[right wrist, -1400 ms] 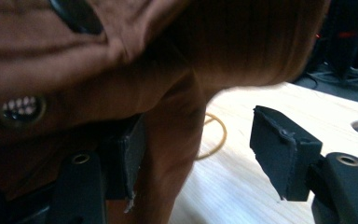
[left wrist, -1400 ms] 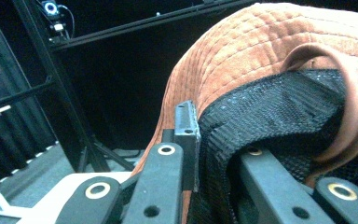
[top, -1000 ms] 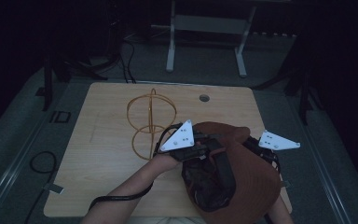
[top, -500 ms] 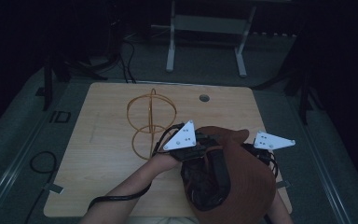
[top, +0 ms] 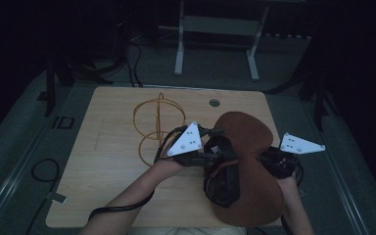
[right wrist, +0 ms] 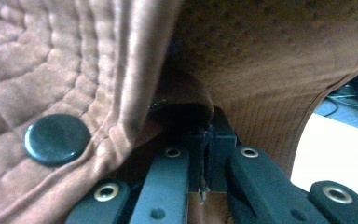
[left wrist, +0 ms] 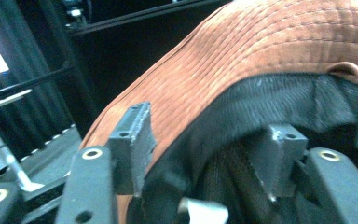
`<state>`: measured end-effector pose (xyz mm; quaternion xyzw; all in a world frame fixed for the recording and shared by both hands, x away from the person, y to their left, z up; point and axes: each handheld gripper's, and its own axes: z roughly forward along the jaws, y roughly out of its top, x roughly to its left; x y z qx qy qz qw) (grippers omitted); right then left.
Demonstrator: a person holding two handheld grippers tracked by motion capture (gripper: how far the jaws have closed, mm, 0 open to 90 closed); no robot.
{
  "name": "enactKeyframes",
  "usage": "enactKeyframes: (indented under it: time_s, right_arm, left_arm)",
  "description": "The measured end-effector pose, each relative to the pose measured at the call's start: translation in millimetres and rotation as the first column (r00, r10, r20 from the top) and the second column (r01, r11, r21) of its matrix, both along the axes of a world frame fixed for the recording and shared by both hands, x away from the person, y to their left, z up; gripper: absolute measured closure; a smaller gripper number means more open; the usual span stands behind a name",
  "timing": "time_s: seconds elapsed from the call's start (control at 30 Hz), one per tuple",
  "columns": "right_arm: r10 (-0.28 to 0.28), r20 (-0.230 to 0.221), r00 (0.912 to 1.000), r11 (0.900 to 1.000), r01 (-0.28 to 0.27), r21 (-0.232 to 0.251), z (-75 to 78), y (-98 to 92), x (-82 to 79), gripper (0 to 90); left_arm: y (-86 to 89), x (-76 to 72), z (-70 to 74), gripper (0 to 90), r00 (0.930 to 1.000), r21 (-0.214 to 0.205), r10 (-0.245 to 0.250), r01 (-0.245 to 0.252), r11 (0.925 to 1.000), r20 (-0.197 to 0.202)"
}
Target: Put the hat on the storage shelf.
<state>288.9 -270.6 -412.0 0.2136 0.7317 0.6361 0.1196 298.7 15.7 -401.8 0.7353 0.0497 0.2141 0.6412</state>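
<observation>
You have nothing to read here: no word, brand, number or sign is legible in any of the three views. The brown hat (top: 247,161) shows you only stitched seams and a plain dark snap button (right wrist: 57,139), with no lettering on either. A small pale tab (left wrist: 204,211) sits inside the hat's black lining, but it is too blurred for you to tell whether anything is printed on it. The grey plates on your grippers carry only small dots, and the desk (top: 107,161) surface bears no marking you could read.
</observation>
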Motion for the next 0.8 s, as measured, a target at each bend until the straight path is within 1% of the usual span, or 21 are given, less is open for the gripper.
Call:
enactKeyframes:
  time_s: [0.1, 0.23, 0.33, 0.4, 0.47, 0.63, 0.67, 0.7, 0.77, 0.8]
  right_arm:
    - [-0.028, 0.012, 0.9995, 0.9995, 0.028, 0.012, 5.4, -6.7, 0.8, 87.8]
    - [-0.067, 0.034, 0.9972, 0.9976, 0.066, 0.021, 15.3, -13.8, 2.8, 87.8]
    - [-0.095, 0.053, 0.9941, 0.9952, 0.094, 0.026, 23.0, -18.0, 7.4, 87.8]
    - [-0.107, 0.056, 0.9926, 0.9939, 0.106, 0.031, 27.7, -19.7, 11.3, 87.8]
    - [-0.121, 0.065, 0.9906, 0.9925, 0.119, 0.029, 32.2, -20.1, 15.7, 87.8]
    - [-0.145, 0.067, 0.9871, 0.9891, 0.143, 0.035, 42.2, -18.0, 28.5, 87.8]
    - [-0.154, 0.067, 0.9859, 0.9878, 0.152, 0.035, 45.9, -15.9, 34.5, 87.7]
    - [-0.154, 0.067, 0.9859, 0.9878, 0.152, 0.035, 45.9, -15.9, 34.5, 87.7]
    - [-0.16, 0.066, 0.9849, 0.987, 0.158, 0.029, 49.6, -12.8, 40.3, 87.8]
    - [-0.155, 0.071, 0.9853, 0.9878, 0.154, 0.023, 51.3, -11.1, 43.6, 87.8]
  left_arm:
    - [8.3, -1.3, 1.4, 42.2, 0.9997, -0.003, 0.021, -0.021, 0.9998, -0.007]
    - [20.0, -3.4, 1.8, 42.1, 0.9983, 0.01, 0.057, -0.056, 0.9984, -0.014]
    - [30.2, -5.1, 0.2, 42.0, 0.9967, 0.017, 0.077, -0.077, 0.9969, -0.026]
    - [37.6, -6.4, -1.7, 41.3, 0.9953, 0.02, 0.093, -0.093, 0.9955, -0.028]
    - [44.8, -7.7, -4.6, 41.3, 0.9937, 0.018, 0.105, -0.104, 0.9944, -0.039]
    - [60.8, -12.1, -13.1, 41.4, 0.9901, 0.041, 0.131, -0.129, 0.9908, -0.051]
    - [63.8, -13.1, -15.0, 41.4, 0.9888, 0.044, 0.139, -0.137, 0.9896, -0.053]
    - [66.9, -14.4, -16.8, 41.4, 0.9881, 0.05, 0.143, -0.14, 0.9889, -0.058]
    - [73.2, -17.4, -20.8, 41.4, 0.9856, 0.061, 0.16, -0.157, 0.9857, -0.054]
    - [76.6, -18.9, -23.1, 41.4, 0.9846, 0.06, 0.163, -0.16, 0.9853, -0.062]
